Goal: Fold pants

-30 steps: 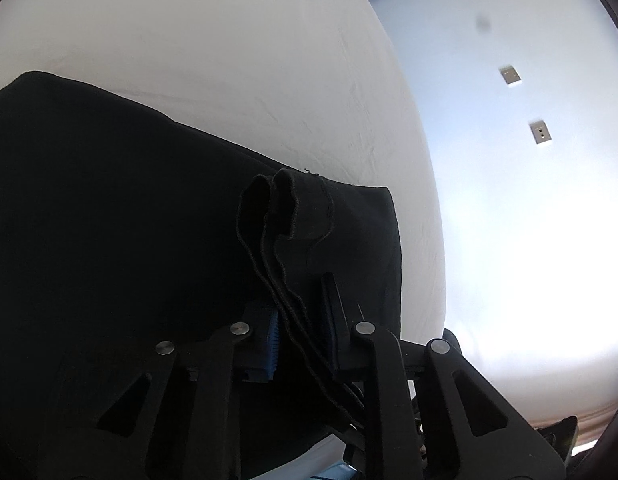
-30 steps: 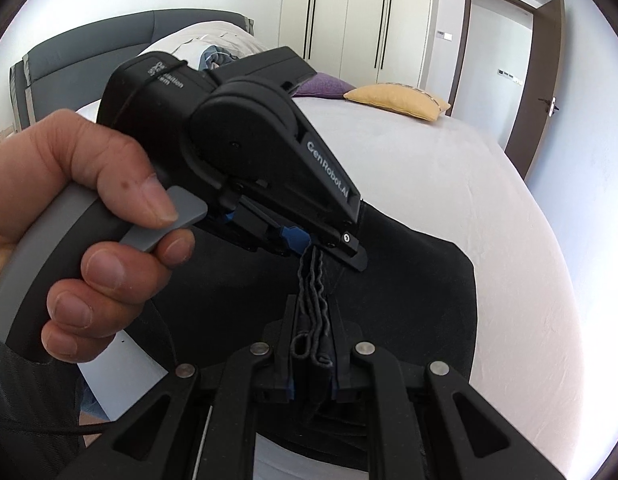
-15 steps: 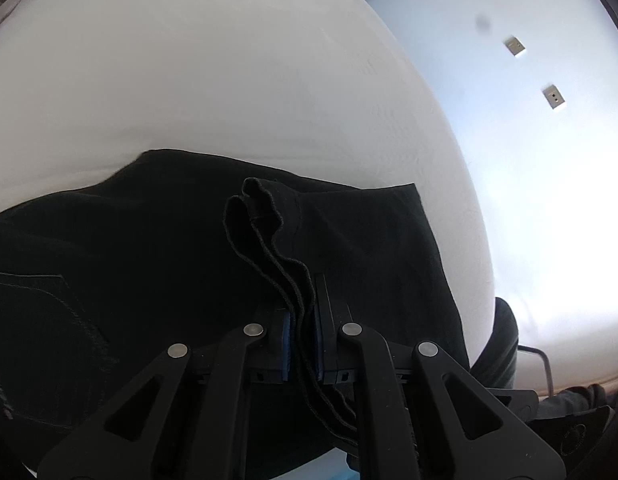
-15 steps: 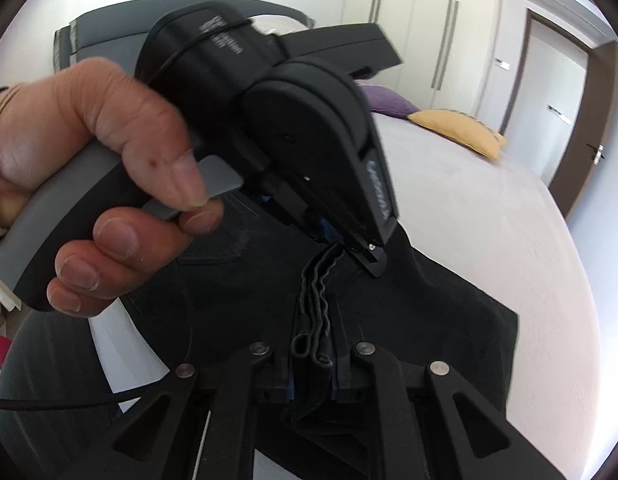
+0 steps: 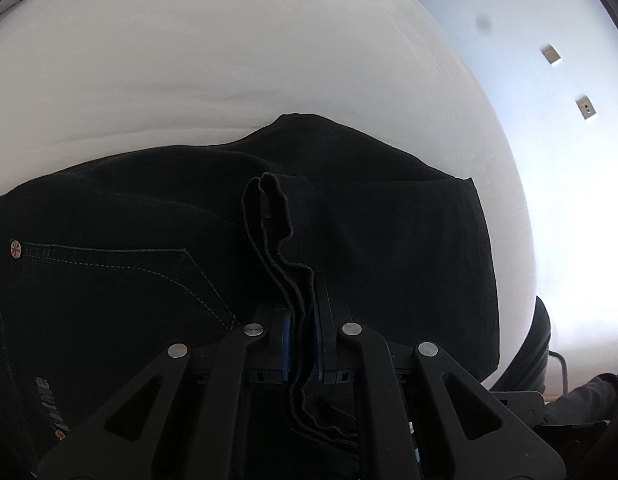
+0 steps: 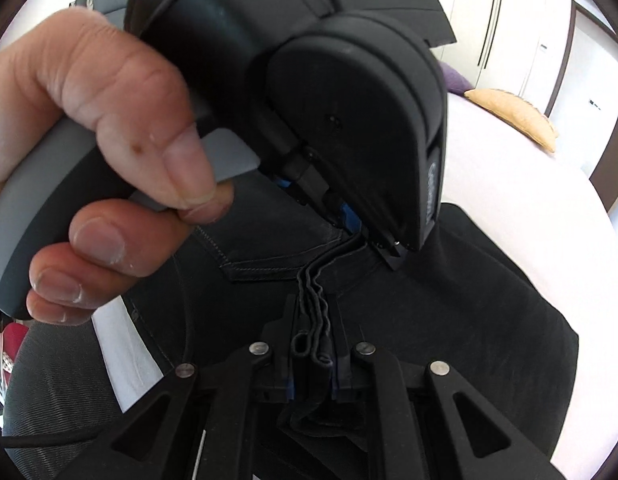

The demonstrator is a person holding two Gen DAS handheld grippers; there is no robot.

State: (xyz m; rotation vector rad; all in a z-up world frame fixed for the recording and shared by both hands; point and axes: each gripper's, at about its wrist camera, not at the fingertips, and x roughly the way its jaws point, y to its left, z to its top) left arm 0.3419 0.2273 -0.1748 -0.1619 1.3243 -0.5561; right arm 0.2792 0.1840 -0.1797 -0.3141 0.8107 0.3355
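Both tools, left tool (image 5: 303, 332) and right tool (image 6: 313, 354), are clamping the hems (image 6: 315, 312) side by side, pants (image 5: 149, 240) lying ahead on the bed (image 5: 229, 60), pocket (image 5: 121, 276) left of the hems.

Left claw (image 5: 301, 338): black linkage arms, silver screws, blue pads. Left hand (image 6: 109, 152): bare skin on a grey-black handle, black cable attached

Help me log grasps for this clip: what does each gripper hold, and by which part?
Both the left gripper and right gripper are shut on the black pants, each pinching a bunched stack of hem edges.
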